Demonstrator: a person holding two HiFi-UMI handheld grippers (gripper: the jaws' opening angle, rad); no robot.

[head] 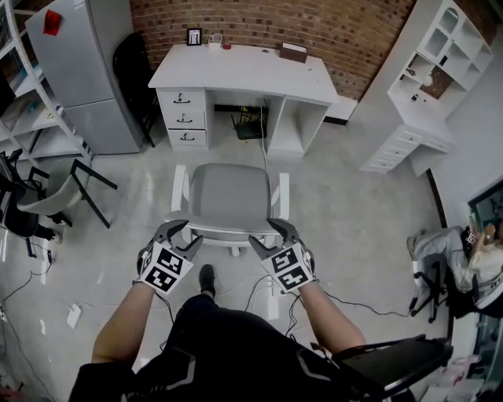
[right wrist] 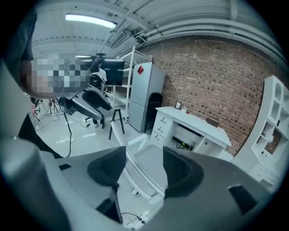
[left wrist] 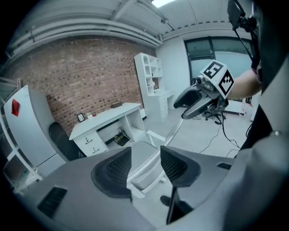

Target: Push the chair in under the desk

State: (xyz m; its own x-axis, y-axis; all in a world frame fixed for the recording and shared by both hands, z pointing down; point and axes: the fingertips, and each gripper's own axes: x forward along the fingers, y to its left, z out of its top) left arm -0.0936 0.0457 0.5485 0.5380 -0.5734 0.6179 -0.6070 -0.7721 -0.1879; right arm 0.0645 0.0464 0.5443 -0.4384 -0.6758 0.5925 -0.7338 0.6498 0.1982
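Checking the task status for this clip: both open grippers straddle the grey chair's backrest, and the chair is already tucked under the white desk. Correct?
No. The head view shows the grey chair standing out in front of the white desk, not tucked under it. The left gripper and right gripper are indeed open around its backrest.

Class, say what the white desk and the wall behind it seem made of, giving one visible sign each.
White desk: likely painted or laminated board, matt; flat smooth panels. Wall: bare reddish brick, rough; courses and mortar joints show.
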